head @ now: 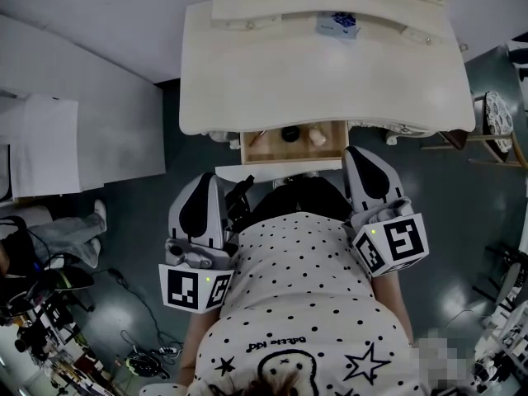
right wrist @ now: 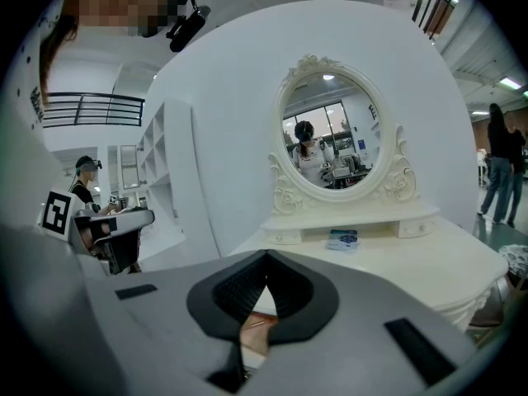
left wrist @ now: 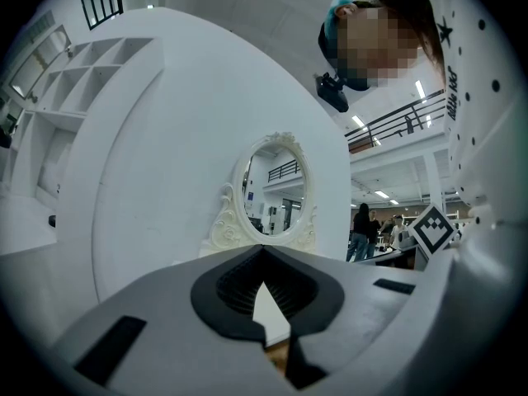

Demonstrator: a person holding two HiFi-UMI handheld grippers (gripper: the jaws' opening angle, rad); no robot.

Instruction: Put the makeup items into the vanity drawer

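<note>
Left hand-held gripper [head: 206,178] and right hand-held gripper [head: 357,151], closed, face drawer [head: 262,149].

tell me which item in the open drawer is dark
The round dark item in the middle; the peach item lies to its right, a slim stick to its left.

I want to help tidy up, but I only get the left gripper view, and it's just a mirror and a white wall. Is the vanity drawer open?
Observer: Yes. The head view shows the vanity drawer pulled out toward the person, with small items lying inside.
Operator: Is there anything on top of the vanity?
Observer: One thing. A small blue packet lies on the vanity top, at the back near the base of the mirror.
</note>
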